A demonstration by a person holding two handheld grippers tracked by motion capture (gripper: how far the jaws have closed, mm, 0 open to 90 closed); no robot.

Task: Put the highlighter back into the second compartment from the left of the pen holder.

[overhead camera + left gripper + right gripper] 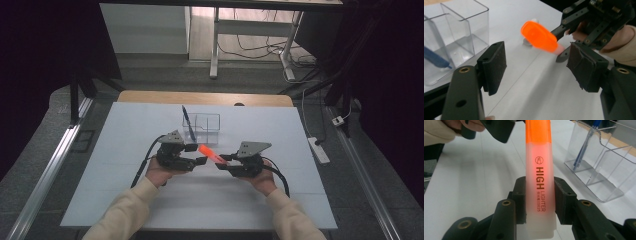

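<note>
- The right gripper (536, 202) clamps the lower body of the orange highlighter (539, 177), held above the white table (125, 150).
- The left gripper (536, 67) stands wide, nothing between its jaws, the highlighter's cap just ahead.
- A blue pen (186, 117) leans in the clear holder (207, 122) nearby.

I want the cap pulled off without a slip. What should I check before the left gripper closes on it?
1. Right gripper clamped on the highlighter body: ok, both pads press its sides.
2. Left gripper open enough for the cap: ok, jaws stand wide apart with nothing between them.
3. Cap between the left jaws: not ok, it sits beyond the pads, not yet between them.
4. Cap in line with the gap: cannot tell, the highlighter points at an angle.
5. Organizer clear of the work: ok, it stands behind both grippers, with a blue pen in it.
6. Cap on: ok.
</note>
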